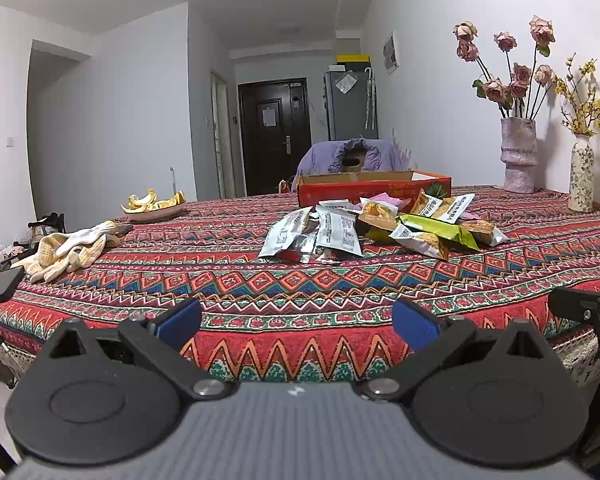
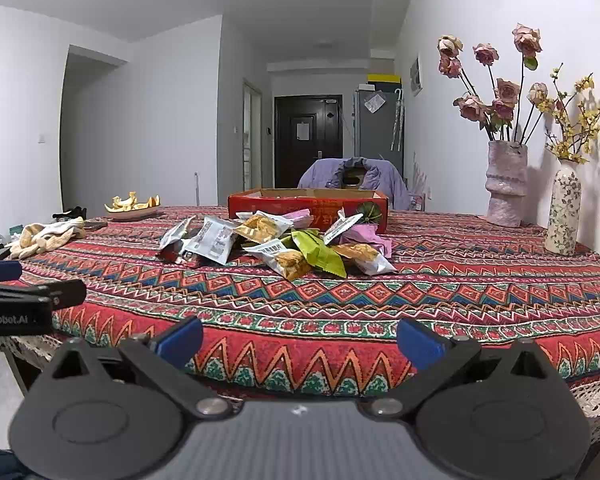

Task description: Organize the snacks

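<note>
Each handheld gripper, the left gripper (image 1: 296,322) and the right gripper (image 2: 300,340), has a ribbed grey body behind two round black discs, black linkage bars pinned with silver screws, and blue-padded fingers (image 1: 180,318), with white lettering on the neighbouring unit's side.

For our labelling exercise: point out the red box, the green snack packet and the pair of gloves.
red box (image 2: 300,209), right wrist view, front wall.
green snack packet (image 2: 320,254), right wrist view, its middle.
gloves (image 1: 70,250), left wrist view, knitted palm.
</note>
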The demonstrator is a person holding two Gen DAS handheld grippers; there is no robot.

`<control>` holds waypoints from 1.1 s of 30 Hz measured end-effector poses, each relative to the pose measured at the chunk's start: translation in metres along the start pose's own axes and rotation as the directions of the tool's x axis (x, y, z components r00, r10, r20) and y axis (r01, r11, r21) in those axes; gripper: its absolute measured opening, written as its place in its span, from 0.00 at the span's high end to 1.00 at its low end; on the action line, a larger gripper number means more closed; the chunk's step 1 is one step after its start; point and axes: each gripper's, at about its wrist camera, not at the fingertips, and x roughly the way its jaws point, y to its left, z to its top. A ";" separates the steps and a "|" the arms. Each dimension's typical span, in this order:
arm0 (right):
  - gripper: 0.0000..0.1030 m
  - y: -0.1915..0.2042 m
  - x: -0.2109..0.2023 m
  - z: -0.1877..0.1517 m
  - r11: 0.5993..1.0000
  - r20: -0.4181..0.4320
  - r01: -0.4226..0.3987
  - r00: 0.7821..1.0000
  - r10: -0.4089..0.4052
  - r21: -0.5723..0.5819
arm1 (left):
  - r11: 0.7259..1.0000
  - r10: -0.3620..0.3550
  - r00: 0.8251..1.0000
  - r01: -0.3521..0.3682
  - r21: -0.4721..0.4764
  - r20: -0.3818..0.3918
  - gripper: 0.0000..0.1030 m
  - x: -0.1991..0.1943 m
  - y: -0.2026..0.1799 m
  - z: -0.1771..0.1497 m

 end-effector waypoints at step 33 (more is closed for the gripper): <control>0.00 0.002 0.002 -0.003 1.000 0.006 -0.012 1.000 0.012 -0.004 | 1.000 -0.005 1.000 0.005 0.012 0.001 0.00 -0.002 -0.003 -0.001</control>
